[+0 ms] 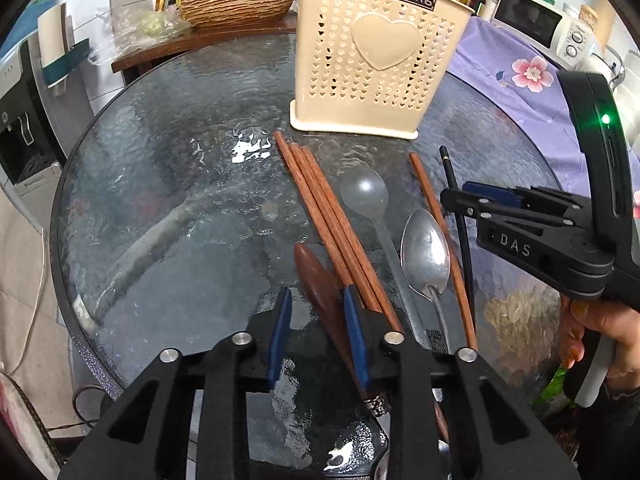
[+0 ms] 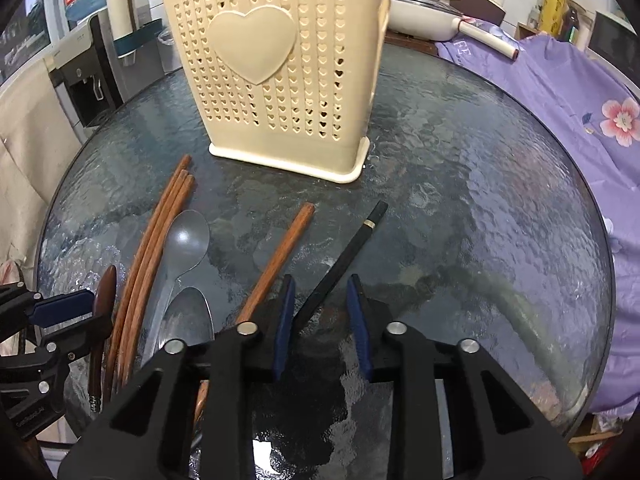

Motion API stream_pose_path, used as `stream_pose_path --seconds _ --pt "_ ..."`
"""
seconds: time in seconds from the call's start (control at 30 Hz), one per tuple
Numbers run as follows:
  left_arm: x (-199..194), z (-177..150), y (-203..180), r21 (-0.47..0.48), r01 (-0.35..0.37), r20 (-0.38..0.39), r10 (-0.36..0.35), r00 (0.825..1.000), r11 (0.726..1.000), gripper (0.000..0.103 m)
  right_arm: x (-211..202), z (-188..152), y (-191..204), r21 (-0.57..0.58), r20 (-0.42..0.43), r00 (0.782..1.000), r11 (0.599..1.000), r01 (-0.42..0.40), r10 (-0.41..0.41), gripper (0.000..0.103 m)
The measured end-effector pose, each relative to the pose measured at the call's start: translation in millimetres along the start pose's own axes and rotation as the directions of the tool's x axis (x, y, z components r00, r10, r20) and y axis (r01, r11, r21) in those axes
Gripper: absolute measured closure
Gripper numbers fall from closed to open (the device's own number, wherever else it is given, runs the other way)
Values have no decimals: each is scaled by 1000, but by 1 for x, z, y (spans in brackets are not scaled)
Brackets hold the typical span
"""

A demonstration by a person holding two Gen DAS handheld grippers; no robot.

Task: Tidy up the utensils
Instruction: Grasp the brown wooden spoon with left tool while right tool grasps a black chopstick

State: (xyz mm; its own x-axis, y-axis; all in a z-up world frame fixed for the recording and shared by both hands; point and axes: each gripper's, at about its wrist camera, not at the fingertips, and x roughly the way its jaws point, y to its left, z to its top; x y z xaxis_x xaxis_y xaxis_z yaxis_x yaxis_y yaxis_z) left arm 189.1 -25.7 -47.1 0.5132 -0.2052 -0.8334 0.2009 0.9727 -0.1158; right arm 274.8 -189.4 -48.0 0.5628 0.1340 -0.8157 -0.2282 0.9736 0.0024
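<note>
Looking down our left gripper [image 1: 318, 312], we see the dark wooden spoon [image 1: 320, 284] between its blue pads, a gap showing at the left pad, so we cannot tell if it is clamped; our right gripper [image 2: 320, 304] straddles the black chopstick [image 2: 340, 264], gaps on both sides; the cream holder [image 2: 280, 68] stands upright on the glass table [image 2: 480, 200] beyond.

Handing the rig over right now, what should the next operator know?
Left gripper: open, astride the dark wooden spoon.
Right gripper: open, astride the black chopstick.
Both lie on the glass table, along with four brown chopsticks, a clear spoon and a metal spoon.
Cream holder stands upright behind them.
Done: nothing visibly stowed.
To do: grip, lift, drop each utensil into the holder.
</note>
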Motion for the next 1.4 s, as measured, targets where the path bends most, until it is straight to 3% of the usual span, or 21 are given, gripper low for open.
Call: stream_pose_path --seconds 0.47,0.83,1.07,1.4 --pt "3 5 -2 20 -18 7 18 1000 1000 82 5 8 -7 -58 -41 998 997 -48 45 95" --pt "11 17 0 34 -33 3 33 999 999 83 15 23 -15 -51 -70 997 998 -28 24 95" --pt "15 27 7 6 -6 -19 6 1000 1000 83 24 35 -19 -10 -86 995 999 -47 46 95" --pt "18 33 7 21 -23 -23 23 999 1000 83 35 50 -8 -53 -99 995 998 -18 13 95"
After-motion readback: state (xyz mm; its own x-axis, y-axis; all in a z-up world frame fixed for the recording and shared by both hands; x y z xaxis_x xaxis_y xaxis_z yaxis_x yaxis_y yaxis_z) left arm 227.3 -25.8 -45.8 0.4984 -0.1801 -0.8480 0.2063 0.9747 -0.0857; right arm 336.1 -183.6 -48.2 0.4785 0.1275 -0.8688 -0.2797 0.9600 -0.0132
